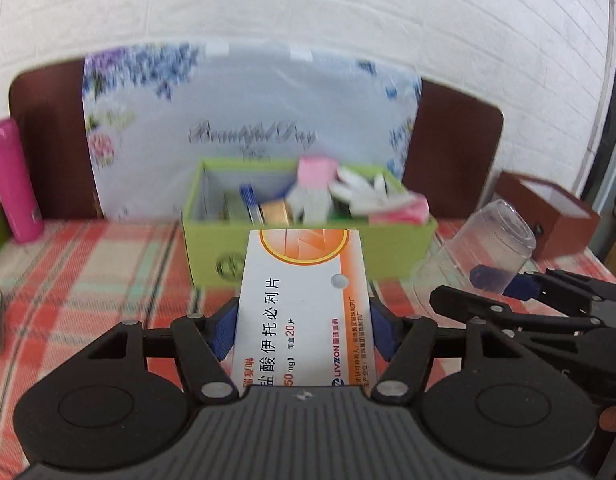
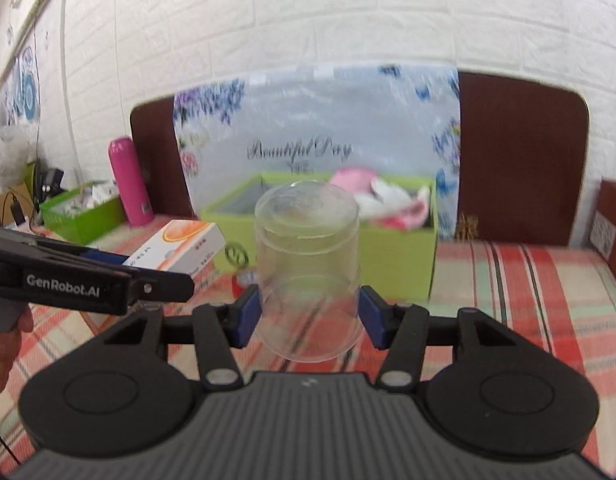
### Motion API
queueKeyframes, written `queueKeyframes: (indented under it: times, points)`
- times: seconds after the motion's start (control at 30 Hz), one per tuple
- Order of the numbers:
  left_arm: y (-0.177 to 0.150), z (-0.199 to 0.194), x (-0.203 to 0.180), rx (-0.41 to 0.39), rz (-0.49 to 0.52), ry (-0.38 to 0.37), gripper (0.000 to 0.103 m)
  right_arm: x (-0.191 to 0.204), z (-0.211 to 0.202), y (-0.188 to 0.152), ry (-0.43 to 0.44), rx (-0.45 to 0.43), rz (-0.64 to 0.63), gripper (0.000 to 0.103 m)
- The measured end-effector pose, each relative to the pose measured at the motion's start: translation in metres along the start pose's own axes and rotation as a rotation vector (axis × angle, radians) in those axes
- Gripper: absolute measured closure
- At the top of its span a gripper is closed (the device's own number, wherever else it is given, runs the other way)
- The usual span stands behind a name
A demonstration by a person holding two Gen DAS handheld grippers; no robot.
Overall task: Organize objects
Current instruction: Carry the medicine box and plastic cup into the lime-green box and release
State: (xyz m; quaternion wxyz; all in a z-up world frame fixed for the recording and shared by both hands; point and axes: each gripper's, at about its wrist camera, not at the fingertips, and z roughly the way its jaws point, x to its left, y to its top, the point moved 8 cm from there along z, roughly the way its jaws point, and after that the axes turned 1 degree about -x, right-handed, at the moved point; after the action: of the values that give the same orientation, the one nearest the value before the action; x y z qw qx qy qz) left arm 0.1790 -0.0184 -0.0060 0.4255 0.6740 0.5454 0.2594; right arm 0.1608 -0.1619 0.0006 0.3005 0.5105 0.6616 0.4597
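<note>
Between left gripper [image 1: 304, 320] pads: LIVZON medicine box [image 1: 304, 304], clamped; right gripper [image 2: 309, 316] clasps clear cup [image 2: 308, 264].

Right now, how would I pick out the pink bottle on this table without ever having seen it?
Start at the green box in the middle of the checked tablecloth, then look left along the wall. The pink bottle stands upright beside a smaller green box. It is the only tall, bright pink cylinder there.

Looks like a lived-in home room: white brick-pattern wall [image 2: 347, 20], plaid-clothed counter [image 2: 527, 280], flowered "Beautiful Day" cushion cover [image 1: 248, 120] on a brown chair back [image 2: 519, 160], pink flask [image 2: 128, 180], green boxes of oddments [image 1: 308, 248].
</note>
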Motion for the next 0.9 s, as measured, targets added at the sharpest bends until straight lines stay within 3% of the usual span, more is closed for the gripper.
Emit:
queueKeyframes:
  times: [0.13,0.27,0.4,0.57,0.63,0.7,0.9]
  points:
    - [0.042,0.015,0.011,-0.065,-0.009,0.026,0.035,-0.007,0.023,0.040,-0.022,-0.068,-0.032,0.050]
    - [0.078,0.044,0.024,-0.095,-0.026,0.038,0.035,-0.018,0.062,0.067,-0.048,-0.080,-0.044,0.050]
    - [0.098,0.079,0.036,-0.086,-0.060,0.055,0.035,-0.026,0.105,0.075,-0.066,-0.058,-0.045,0.050]
    - [0.100,0.118,0.045,-0.062,-0.060,0.073,0.035,-0.026,0.154,0.063,-0.066,-0.008,-0.061,0.049]
    - [0.096,0.131,0.049,-0.058,-0.052,0.092,0.032,-0.024,0.173,0.053,-0.051,0.037,-0.086,0.044]
    - [0.086,0.142,0.054,-0.018,-0.029,0.123,0.026,-0.025,0.187,0.040,-0.059,0.088,-0.117,0.022]
    - [0.063,0.134,0.069,-0.012,-0.093,0.104,0.026,-0.037,0.171,0.025,-0.140,0.025,-0.119,0.006]
